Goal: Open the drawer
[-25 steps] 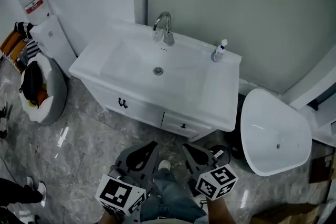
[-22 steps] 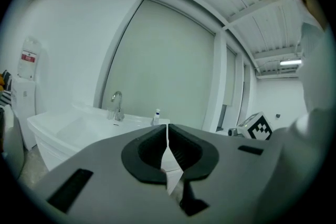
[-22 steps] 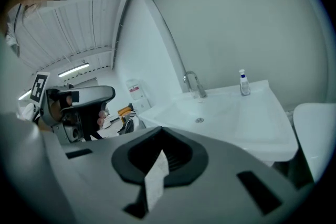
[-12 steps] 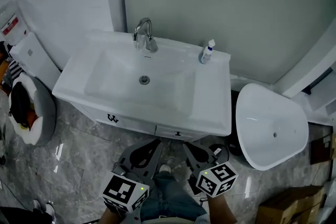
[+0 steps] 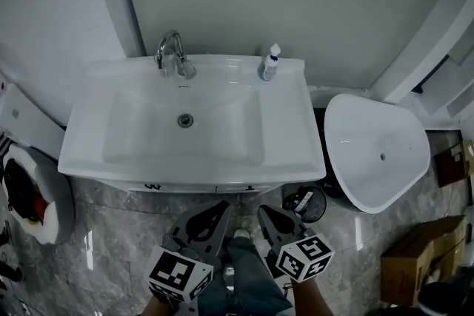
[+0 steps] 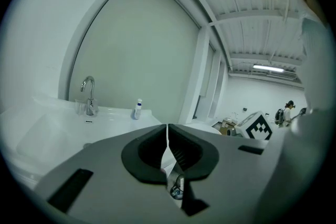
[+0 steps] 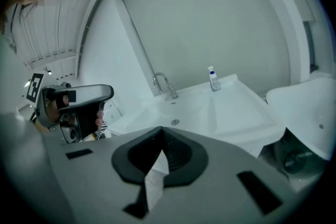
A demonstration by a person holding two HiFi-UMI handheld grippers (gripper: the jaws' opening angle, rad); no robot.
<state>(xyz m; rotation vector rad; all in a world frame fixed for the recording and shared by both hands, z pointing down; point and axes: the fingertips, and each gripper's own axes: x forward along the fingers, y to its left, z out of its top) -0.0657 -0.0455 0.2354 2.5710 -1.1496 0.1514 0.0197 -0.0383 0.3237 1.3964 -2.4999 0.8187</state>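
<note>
A white vanity (image 5: 292,152) with a basin stands against the wall, with a chrome tap (image 5: 171,52) and a small bottle (image 5: 269,63) at its back. Only a thin strip of the drawer fronts shows under the counter's front edge, with two dark handles (image 5: 153,187) (image 5: 249,189). My left gripper (image 5: 223,206) and right gripper (image 5: 261,209) hover side by side over the floor just short of that edge, both shut and empty. In the left gripper view the left gripper (image 6: 167,126) points over the counter. The right gripper (image 7: 161,129) points at the basin.
A white oval bowl (image 5: 378,152) stands right of the vanity, with a small dark bin (image 5: 304,202) between them. A cardboard box (image 5: 418,263) lies at the far right. A grey basket (image 5: 55,207) holding dark things sits at the left. The person's legs (image 5: 244,285) are below the grippers.
The vanity has swung to face me squarely and come closer, so its drawer fronts have slipped almost wholly under the counter edge. Both grippers stay shut at the bottom of the view.
</note>
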